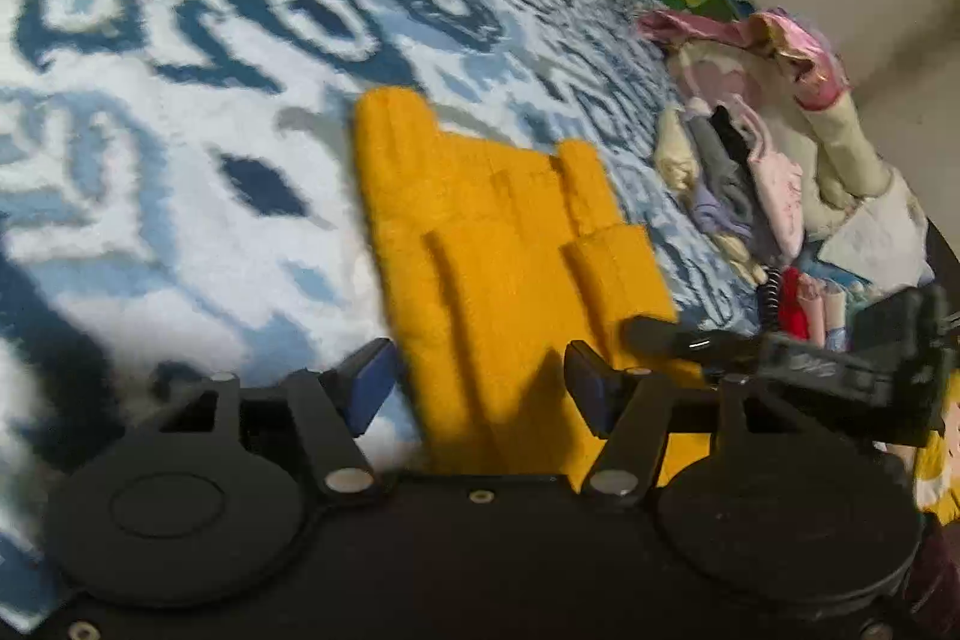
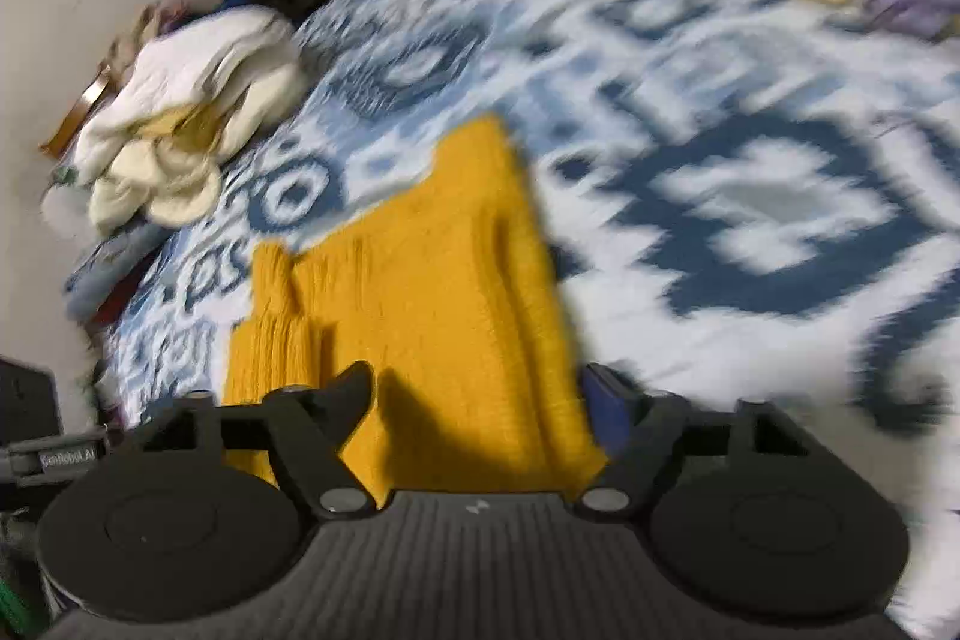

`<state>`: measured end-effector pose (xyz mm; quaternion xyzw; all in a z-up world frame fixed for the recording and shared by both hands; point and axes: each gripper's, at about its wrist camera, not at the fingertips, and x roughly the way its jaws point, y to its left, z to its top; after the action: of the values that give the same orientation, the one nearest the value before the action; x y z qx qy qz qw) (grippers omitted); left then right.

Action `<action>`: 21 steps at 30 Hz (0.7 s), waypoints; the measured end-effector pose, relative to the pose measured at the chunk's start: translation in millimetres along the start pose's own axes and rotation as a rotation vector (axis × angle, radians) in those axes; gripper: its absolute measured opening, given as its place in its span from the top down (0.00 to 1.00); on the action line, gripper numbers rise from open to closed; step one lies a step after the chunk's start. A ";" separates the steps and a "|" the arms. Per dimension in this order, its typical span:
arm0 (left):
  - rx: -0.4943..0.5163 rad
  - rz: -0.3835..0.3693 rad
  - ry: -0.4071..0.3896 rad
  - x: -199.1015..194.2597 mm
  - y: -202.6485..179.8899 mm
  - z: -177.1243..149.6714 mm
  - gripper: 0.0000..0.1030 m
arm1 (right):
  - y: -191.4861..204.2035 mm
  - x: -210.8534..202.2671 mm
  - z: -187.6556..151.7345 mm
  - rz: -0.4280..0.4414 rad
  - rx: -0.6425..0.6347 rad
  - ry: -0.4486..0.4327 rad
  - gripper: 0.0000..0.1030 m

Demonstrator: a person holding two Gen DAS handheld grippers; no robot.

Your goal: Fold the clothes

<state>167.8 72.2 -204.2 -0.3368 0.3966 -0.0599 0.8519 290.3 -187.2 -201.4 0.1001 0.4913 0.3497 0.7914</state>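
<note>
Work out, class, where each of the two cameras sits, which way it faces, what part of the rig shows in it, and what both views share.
Left wrist: sits on the left gripper, looking forward over its open fingers at the yellow knitted garment; the right gripper shows at right.
Right wrist: sits on the right gripper, open, facing the yellow knitted garment from its other side.
Shared: the garment and the blue-and-white patterned blanket.

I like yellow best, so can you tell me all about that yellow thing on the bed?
The yellow garment is mustard-coloured and looks like thick, fuzzy knit. It lies flat, partly folded, on the blue-and-white patterned blanket, with sleeve-like strips layered across it. Both open grippers, left and right, hover over its near edge; neither clearly grips it.
</note>
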 end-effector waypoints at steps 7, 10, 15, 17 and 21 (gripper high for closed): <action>0.165 -0.084 -0.003 7.8 -25.3 9.6 0.77 | 14.7 -17.4 -20.6 -0.025 -0.109 -0.081 0.69; 0.318 -0.121 -0.025 9.0 -55.0 20.3 0.78 | 11.6 -34.0 -23.0 -0.023 -0.074 -0.148 0.72; 0.475 -0.168 -0.063 28.8 -109.5 66.1 0.78 | -18.0 -64.6 -28.3 -0.087 0.089 -0.240 0.73; 0.472 -0.147 -0.038 49.8 -127.0 91.5 0.72 | -29.9 -76.9 -30.4 -0.113 0.154 -0.277 0.50; 0.446 -0.031 -0.047 75.3 -133.7 111.7 0.43 | -53.6 -101.4 -34.5 -0.165 0.284 -0.349 0.09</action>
<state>320.8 0.7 -117.8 -0.1475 0.3485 -0.1514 0.9132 257.7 -299.1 -173.7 0.2290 0.3978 0.1887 0.8682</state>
